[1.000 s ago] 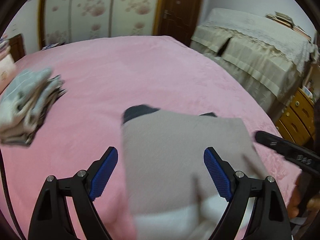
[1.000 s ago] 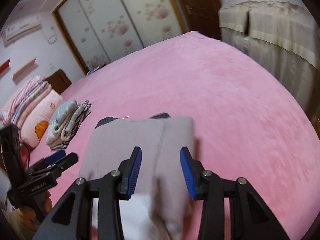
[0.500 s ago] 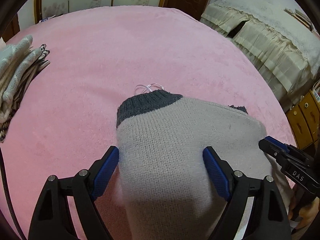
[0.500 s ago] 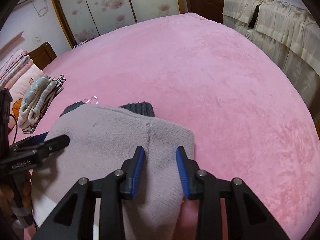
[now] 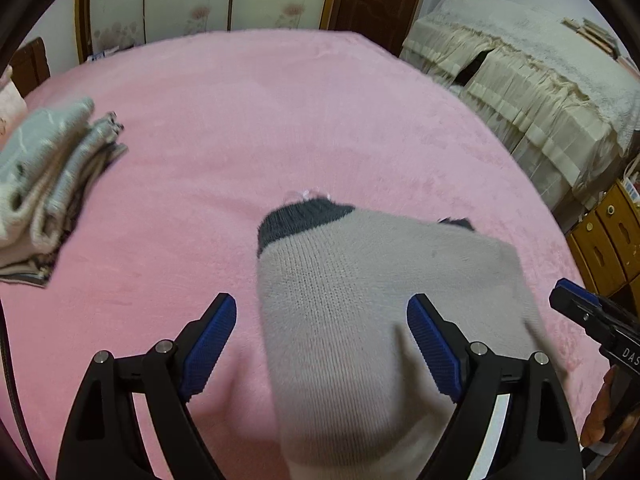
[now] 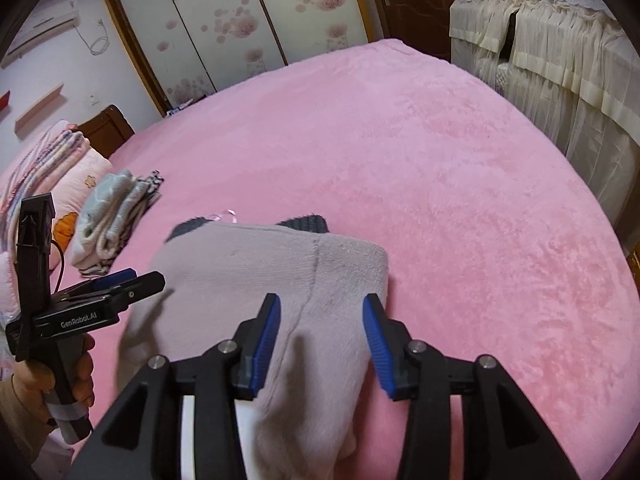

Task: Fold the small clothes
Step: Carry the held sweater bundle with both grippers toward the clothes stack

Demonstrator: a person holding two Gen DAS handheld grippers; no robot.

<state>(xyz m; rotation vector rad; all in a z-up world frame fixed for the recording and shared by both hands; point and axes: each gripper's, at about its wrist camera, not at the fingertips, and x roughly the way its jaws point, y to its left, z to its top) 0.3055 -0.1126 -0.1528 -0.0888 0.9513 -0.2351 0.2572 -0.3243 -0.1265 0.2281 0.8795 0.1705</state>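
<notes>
Since 1 sec ago our right gripper [image 6: 322, 336] jaws are opening, sweater [image 6: 256, 276] between; left gripper [image 5: 320, 340] wide, not gripping.

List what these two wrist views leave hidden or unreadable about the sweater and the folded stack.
- Sweater near end: cut off by the bottom edge in both views, behind the grippers' frames.
- Sweater's dark collar: mostly hidden behind the folded-over grey knit in the right view.
- Small loop by the collar: too small to identify.
- Stack: blurred and cut by the left view's rim; the number of items cannot be counted.
</notes>
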